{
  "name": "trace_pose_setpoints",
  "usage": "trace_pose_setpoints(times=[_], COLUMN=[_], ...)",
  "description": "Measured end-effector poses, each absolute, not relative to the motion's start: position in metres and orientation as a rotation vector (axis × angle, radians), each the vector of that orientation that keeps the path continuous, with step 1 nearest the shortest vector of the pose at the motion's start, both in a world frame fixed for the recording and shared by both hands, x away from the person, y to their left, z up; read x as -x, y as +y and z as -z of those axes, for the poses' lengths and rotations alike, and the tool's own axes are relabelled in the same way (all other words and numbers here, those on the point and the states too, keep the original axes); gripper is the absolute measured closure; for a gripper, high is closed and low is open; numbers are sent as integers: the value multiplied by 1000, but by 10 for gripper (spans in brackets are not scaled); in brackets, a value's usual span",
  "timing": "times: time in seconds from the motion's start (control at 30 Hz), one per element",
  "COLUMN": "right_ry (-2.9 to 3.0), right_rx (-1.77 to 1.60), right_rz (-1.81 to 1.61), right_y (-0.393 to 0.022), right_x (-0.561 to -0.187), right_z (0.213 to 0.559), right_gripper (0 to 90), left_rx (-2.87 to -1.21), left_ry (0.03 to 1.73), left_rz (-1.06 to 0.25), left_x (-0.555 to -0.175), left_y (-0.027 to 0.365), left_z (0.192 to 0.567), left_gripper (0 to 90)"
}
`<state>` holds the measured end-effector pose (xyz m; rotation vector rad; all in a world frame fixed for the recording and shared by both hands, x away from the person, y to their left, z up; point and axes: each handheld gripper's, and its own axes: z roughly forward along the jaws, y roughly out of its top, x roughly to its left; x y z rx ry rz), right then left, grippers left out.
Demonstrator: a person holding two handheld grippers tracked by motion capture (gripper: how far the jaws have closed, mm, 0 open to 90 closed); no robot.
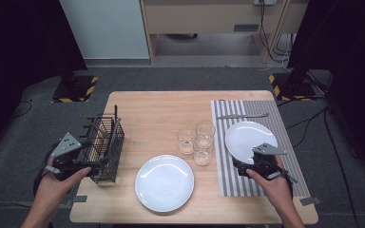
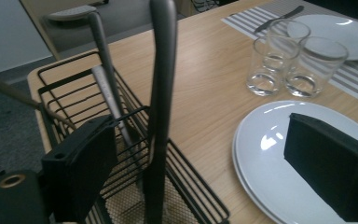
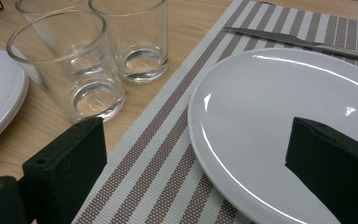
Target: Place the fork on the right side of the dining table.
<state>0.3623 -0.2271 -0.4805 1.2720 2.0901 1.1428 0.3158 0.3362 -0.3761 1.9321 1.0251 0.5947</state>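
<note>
A black wire basket (image 1: 105, 145) stands at the table's left edge with cutlery upright in it. My left gripper (image 1: 91, 164) is at the basket's near side. In the left gripper view my left gripper (image 2: 205, 170) is open, wide apart, and a dark cutlery handle (image 2: 161, 70) rises between the jaws close to the left pad, which is not pressing on it. A second, greyer handle (image 2: 103, 70) leans behind it. My right gripper (image 1: 248, 164) is open over the near rim of the white plate (image 1: 247, 137) on the striped placemat (image 1: 285, 123); that rim (image 3: 270, 121) lies between the jaws of my right gripper (image 3: 196, 172).
Another white plate (image 1: 164, 183) lies on the bare wood at front centre. Three empty glasses (image 1: 203, 151) stand clustered between the two plates. A knife (image 1: 242, 115) lies across the placemat's far end. The basket (image 2: 126, 200) sits close to the table's left edge.
</note>
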Motion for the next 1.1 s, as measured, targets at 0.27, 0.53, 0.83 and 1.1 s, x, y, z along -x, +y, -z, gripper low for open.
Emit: trace_pose_setpoints(times=[0.27, 0.53, 0.83, 1.1], right_ry=[2093, 2086, 2096, 2106], right_rx=[-1273, -1303, -1321, -1303], right_rz=[-1135, -1117, -1089, -1086], right_y=[-228, -230, -228, -218], right_x=[-361, -363, -368, -372], right_z=[481, 478, 476, 477], right_gripper=[55, 57, 57, 58], left_rx=[-1898, -1844, -1824, -1807], left_ry=[1095, 1169, 1210, 1242], left_rz=[-632, -655, -664, -663], left_x=[-334, -353, -377, -396], left_y=[356, 371, 384, 396], left_z=[379, 378, 380, 392], left_gripper=[119, 120, 128, 198])
